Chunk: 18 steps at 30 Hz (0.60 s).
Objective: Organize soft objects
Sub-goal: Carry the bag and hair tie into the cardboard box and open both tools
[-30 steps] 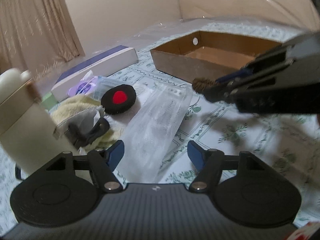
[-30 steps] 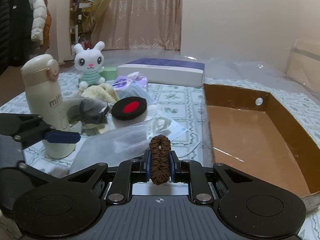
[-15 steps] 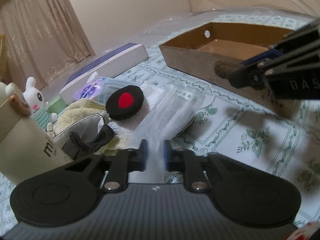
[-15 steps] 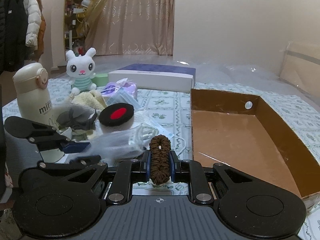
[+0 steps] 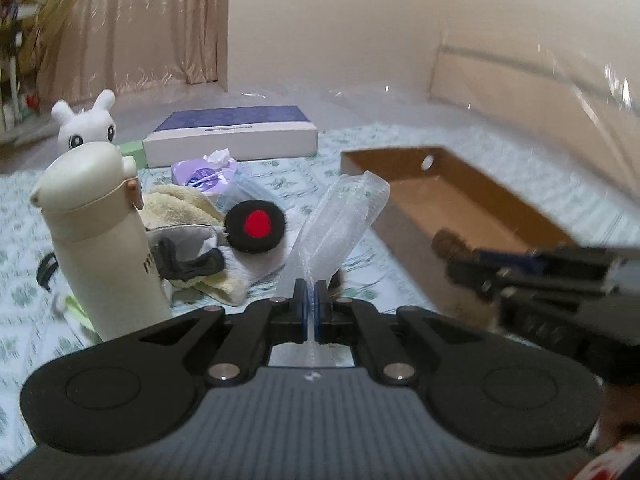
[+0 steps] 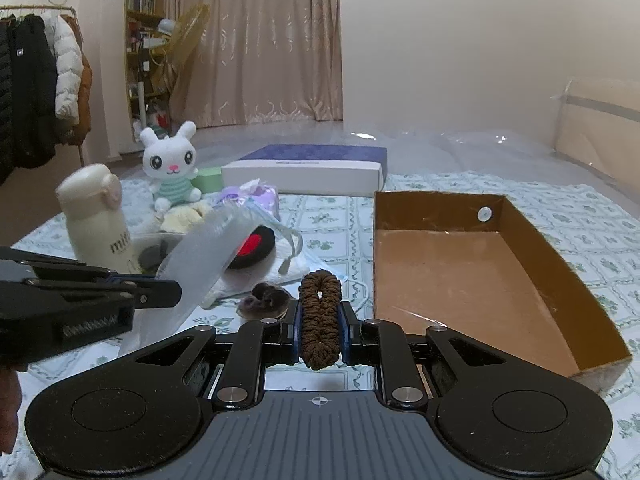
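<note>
- A carry step is judged to be in hand: two soft items are gripped at once, above the patterned bedsheet (image 6: 328, 216), beside the cardboard box (image 6: 540, 272).
- The right gripper (image 6: 319, 334) is seen pinching a brown scrunchie (image 6: 319, 312), its pads pressed on either side of the loop.
- The scrunchie is squeezed into a narrow oval; its long axis is stood nearly upright between the fingers, and its top is tipped slightly forward toward the box.
- The left gripper (image 5: 310, 306) is pressed together on a clear plastic pouch (image 5: 340, 220), pinched at its near end.
- The pouch is held off the sheet, with its long axis run up and away from the jaws and its free end pointed toward the box's near corner.
- A second dark scrunchie (image 6: 266, 300) is left lying on the sheet, just beside the right fingers.
- The box is seen empty; a short move over its near wall and a release above the floor is what the next step is judged to call for.
</note>
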Available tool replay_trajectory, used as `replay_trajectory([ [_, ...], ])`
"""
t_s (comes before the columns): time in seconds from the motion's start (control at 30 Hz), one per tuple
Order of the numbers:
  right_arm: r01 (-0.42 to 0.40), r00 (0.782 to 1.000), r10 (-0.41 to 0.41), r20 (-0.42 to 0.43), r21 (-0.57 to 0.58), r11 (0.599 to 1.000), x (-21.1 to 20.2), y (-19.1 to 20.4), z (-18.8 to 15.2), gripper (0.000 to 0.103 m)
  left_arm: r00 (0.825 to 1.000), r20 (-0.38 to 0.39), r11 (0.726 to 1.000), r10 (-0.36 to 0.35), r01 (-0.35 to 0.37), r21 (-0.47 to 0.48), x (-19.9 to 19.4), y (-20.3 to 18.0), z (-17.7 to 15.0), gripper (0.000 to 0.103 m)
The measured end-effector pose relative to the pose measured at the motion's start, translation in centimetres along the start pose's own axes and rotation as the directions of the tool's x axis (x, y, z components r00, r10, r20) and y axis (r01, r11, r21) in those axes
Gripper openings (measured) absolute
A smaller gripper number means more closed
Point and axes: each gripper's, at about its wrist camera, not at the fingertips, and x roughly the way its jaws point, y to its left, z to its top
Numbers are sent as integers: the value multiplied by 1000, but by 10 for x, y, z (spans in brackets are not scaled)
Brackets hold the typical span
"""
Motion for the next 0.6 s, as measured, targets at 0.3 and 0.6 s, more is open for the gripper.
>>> replay_trajectory([
  [0.3,46,998,-48,29,50,998,-43,-21,9,18,986,17,975,-164,164,-153,-30,-26,24,2],
  [0.6,130,988,-137,73,101,986,-58,-83,29,18,963,28,943,-269,270,-194,-6,-78,59,2],
])
